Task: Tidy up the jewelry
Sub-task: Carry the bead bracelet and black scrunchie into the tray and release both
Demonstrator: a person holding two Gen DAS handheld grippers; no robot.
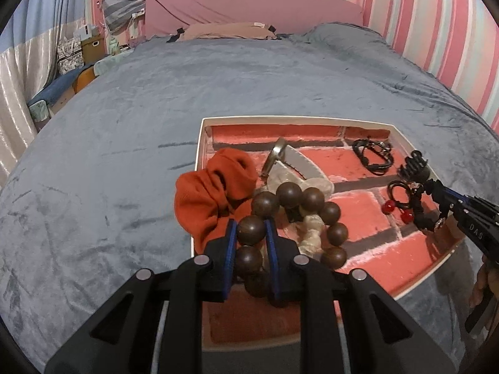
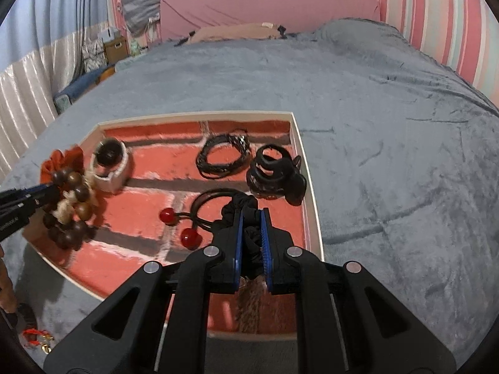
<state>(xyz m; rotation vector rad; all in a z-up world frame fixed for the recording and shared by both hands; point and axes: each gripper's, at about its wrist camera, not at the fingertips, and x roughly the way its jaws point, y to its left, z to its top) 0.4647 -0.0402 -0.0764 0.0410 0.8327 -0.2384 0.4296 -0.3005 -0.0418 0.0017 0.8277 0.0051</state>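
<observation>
Nearest the left wrist camera, the left gripper is clamped on a bracelet of large dark brown wooden beads, one bead pinched between the blue pads, the loop hanging over the tray. Beneath everything lies the grey-blue plush bedspread; on it sits the shallow white-rimmed tray with a red brick-pattern lining. Inside, largest first: an orange fabric scrunchie draped over the left rim, a black plastic claw clip, a pale band with a dark round face (probably a watch), a coiled black cord bracelet, and a black hair tie with two red beads. The right gripper is closed on a black fabric scrunchie above the tray's right side.

Risks, as judged:
- A single round bead can roll out of the pads; the bracelet would drop.
- Dangling beads may snag the orange scrunchie.
- Lowering the black scrunchie may tangle it with the red-bead tie.
</observation>
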